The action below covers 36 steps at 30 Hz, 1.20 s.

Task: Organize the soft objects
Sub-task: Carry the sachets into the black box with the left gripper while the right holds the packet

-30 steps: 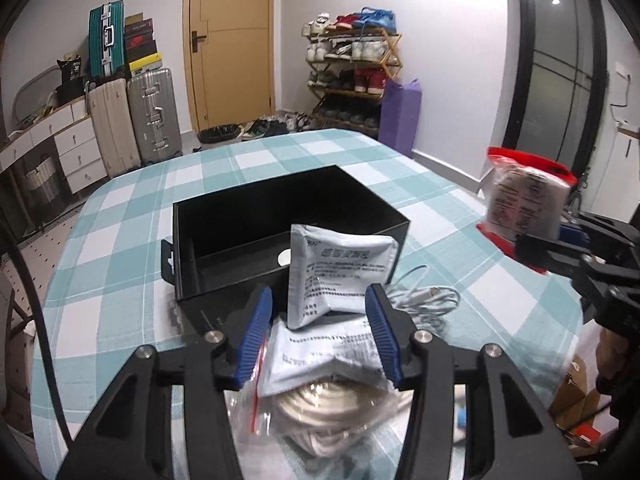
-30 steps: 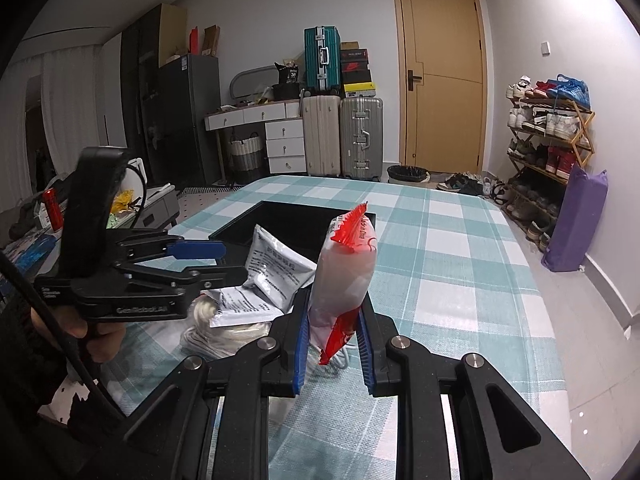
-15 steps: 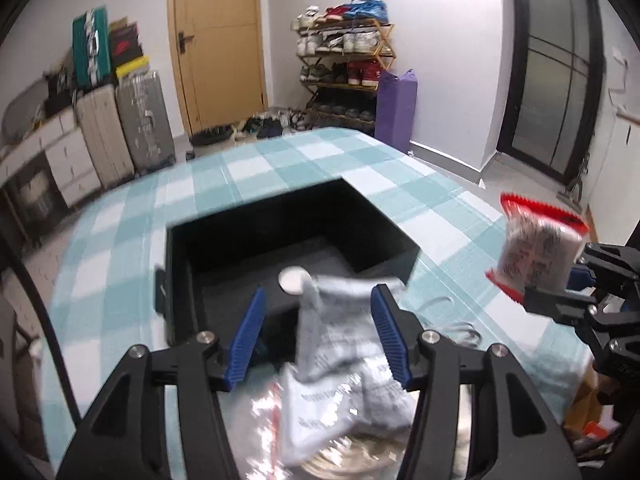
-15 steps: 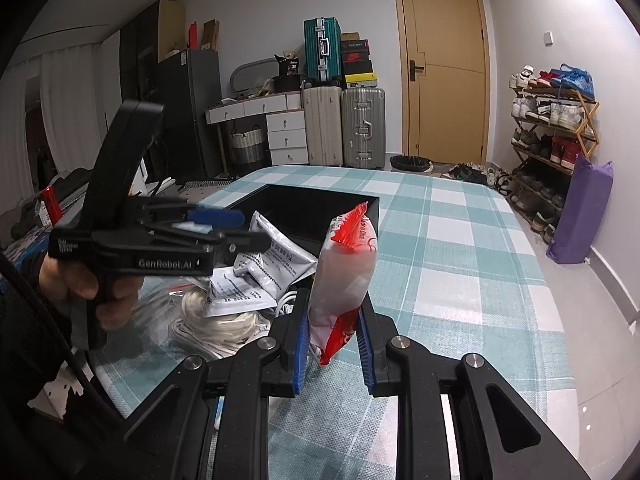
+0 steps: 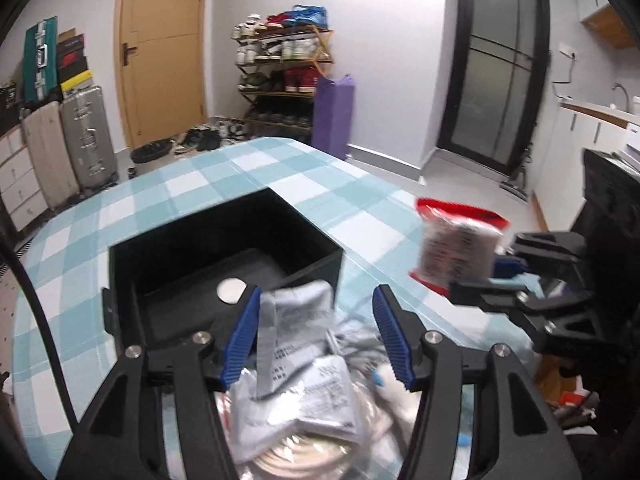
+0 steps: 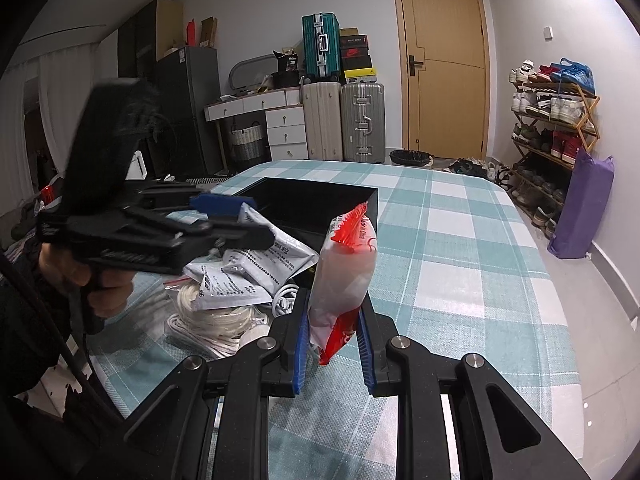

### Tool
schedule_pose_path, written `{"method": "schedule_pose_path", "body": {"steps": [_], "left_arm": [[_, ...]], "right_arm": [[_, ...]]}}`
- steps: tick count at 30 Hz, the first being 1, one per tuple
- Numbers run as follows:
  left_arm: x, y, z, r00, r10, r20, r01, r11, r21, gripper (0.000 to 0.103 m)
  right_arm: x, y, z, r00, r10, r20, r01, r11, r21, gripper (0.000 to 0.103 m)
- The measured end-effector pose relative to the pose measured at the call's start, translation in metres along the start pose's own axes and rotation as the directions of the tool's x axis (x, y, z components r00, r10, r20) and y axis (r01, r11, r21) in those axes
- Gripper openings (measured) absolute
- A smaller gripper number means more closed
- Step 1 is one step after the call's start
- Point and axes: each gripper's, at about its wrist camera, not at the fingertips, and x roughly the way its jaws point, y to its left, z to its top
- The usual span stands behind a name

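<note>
A black open box (image 5: 320, 264) stands on the checked tablecloth. My left gripper (image 5: 316, 340) hovers open just before its near wall. A grey sachet (image 5: 296, 320) stands between the fingers beside the left pad, with a gap to the right pad. It leans over a second white sachet (image 5: 320, 400) and a bagged coil of white rope (image 5: 288, 460). My right gripper (image 6: 332, 344) is shut on a red-and-white packet (image 6: 344, 280), held upright above the cloth to the right of the box (image 6: 372, 200). In the right wrist view, the left gripper (image 6: 244, 220) sits over the sachet (image 6: 280, 252).
A white cable (image 6: 284, 296) lies by the rope coil (image 6: 212, 320). Checked cloth (image 6: 460, 260) stretches right of the box. Suitcases (image 6: 362, 120), a shoe rack (image 6: 552, 120) and a purple bag (image 6: 580, 208) stand beyond the table. A person's hand (image 6: 104, 280) grips the left tool.
My left gripper's jaws have widened and it has tipped down toward the box, with the grey sachet now loose between them. The right gripper and its packet have stayed put.
</note>
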Motion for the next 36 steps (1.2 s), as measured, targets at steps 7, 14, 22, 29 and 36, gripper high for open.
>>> {"method": "schedule_pose_path", "body": {"steps": [7,14,22,29,36], "left_arm": [[0.019,-0.001,-0.010,0.997,0.020,-0.075,-0.022,1.000,-0.022,0.017],[0.010,0.005,-0.014,0.999,0.013,-0.032,-0.015,0.997,-0.073,0.003],[-0.031,0.012,-0.011,0.998,0.032,0.046,-0.027,0.993,-0.114,0.003],[-0.064,0.022,-0.005,0.990,0.089,0.110,-0.071,0.986,-0.153,0.003],[-0.076,0.043,0.005,0.978,0.156,0.141,-0.122,0.967,-0.224,0.003]], "right_arm": [[0.001,0.002,-0.002,1.000,0.006,-0.003,-0.006,1.000,-0.003,0.021],[0.001,0.001,-0.001,1.000,0.004,0.003,-0.004,1.000,-0.001,0.021],[-0.007,0.001,0.013,0.999,0.005,0.053,-0.005,1.000,0.001,0.021],[-0.014,-0.002,0.035,0.995,0.024,0.092,-0.025,1.000,0.008,0.021],[-0.011,-0.003,0.067,0.992,0.049,0.113,-0.049,0.999,-0.003,0.021]]}}
